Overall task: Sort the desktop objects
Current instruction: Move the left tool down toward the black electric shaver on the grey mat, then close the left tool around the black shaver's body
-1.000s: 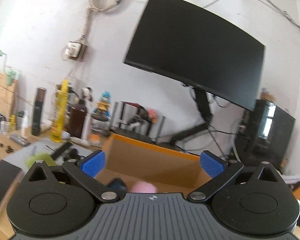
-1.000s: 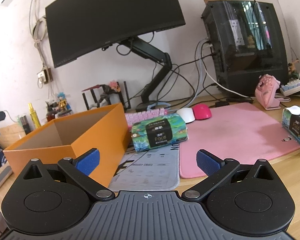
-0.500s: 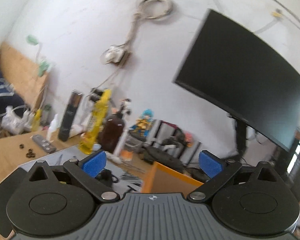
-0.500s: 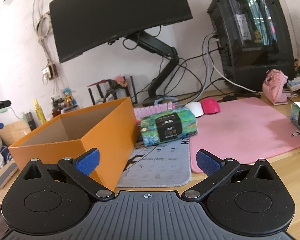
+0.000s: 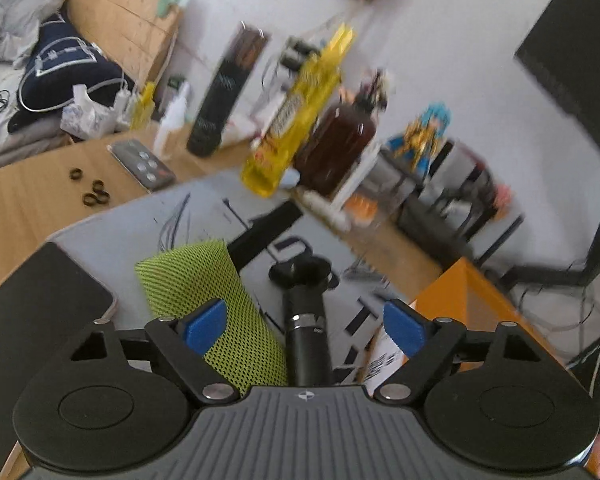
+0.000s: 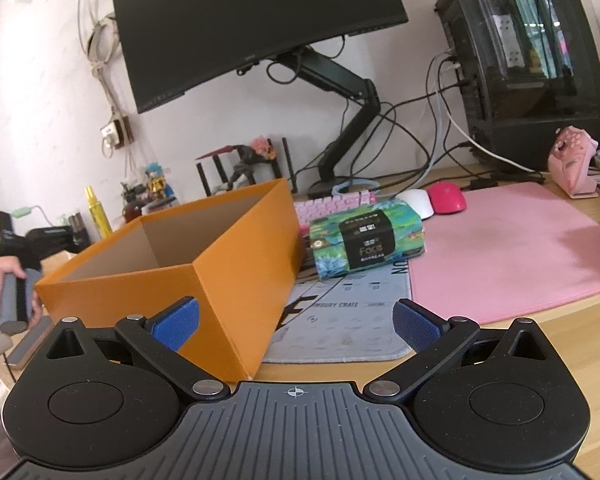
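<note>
Black cylinder (image 5: 306, 332) lies on the grey mat (image 5: 140, 224), long axis running straight away from me, its flared end pointing at the far bottles. It sits between my left claw's (image 5: 305, 326) wide-spread fingers, below them; the green mesh roll (image 5: 212, 308) lies just beside it, under my left pad. My right claw (image 6: 296, 324) gapes wide too, empty, beside the orange box (image 6: 236, 276). Tissue pack (image 6: 366, 240) reads "Face".

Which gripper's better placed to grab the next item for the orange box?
Left. The left gripper is open over the black cylindrical tool and the green mesh roll, beside the orange box. The right gripper is open with nothing between its fingers.
</note>
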Tool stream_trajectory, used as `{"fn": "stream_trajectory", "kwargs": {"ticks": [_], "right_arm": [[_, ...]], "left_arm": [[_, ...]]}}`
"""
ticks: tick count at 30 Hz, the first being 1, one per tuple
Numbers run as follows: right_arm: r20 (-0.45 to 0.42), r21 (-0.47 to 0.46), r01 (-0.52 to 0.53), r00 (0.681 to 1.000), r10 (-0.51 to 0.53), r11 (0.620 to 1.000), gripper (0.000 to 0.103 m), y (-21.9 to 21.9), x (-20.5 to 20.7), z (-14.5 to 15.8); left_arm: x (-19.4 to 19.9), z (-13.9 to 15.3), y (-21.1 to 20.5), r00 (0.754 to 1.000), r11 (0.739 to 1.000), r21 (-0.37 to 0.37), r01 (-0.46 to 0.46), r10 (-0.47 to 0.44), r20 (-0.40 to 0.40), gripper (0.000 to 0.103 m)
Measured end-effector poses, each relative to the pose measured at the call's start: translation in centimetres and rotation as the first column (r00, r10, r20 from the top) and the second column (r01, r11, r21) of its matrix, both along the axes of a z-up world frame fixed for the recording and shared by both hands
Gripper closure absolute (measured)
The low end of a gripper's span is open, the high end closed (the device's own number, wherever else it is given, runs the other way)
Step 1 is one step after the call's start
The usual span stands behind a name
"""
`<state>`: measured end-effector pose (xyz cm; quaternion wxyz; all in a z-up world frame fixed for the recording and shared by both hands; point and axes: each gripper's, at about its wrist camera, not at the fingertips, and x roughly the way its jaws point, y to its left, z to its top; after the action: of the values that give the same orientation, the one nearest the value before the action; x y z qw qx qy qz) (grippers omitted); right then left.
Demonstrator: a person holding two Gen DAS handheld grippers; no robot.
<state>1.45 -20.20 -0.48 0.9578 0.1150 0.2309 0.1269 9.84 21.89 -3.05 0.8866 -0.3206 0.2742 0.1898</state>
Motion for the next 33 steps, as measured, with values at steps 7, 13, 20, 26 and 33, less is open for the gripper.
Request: {"fn": "stream_trajectory", "kwargs": {"ticks": [7,13,20,26,33], "right_arm": [[-0.007,-0.009,-0.008,1.000,0.008,1.000,0.000,0.6,0.3,-0.1],[-0.013,-0.016,-0.016,1.000,0.016,1.000,0.000,1.0,0.6,-0.2],[-0.021,-0.023,-0.029,0.999,0.028,0.999,0.000,1.8,0.9,-0.4],[-0.026,-0.023,-0.032,0.999,0.031,0.999,0.000,2.0,1.0,-0.5],[-0.032,-0.022,-0.034,0.999,0.033,0.999,0.000,2.1,1.0,-0.7]], "left_arm": [[3.1,-1.0,0.2,0.992,0.997,-0.038,0.063,-0.067,-0.104,0.015],[5.1,-2.1,1.2,0.982,0.992,-0.093,0.079,-0.094,-0.166,0.016],[6.4,-2.3,2.1,0.983,0.992,-0.117,0.046,-0.066,-0.170,0.026],[7.9,-2.6,2.5,0.972,0.990,-0.126,0.063,-0.090,-0.218,0.039],[8.8,-2.5,2.4,0.962,0.993,-0.086,0.076,-0.096,-0.254,0.049]]}}
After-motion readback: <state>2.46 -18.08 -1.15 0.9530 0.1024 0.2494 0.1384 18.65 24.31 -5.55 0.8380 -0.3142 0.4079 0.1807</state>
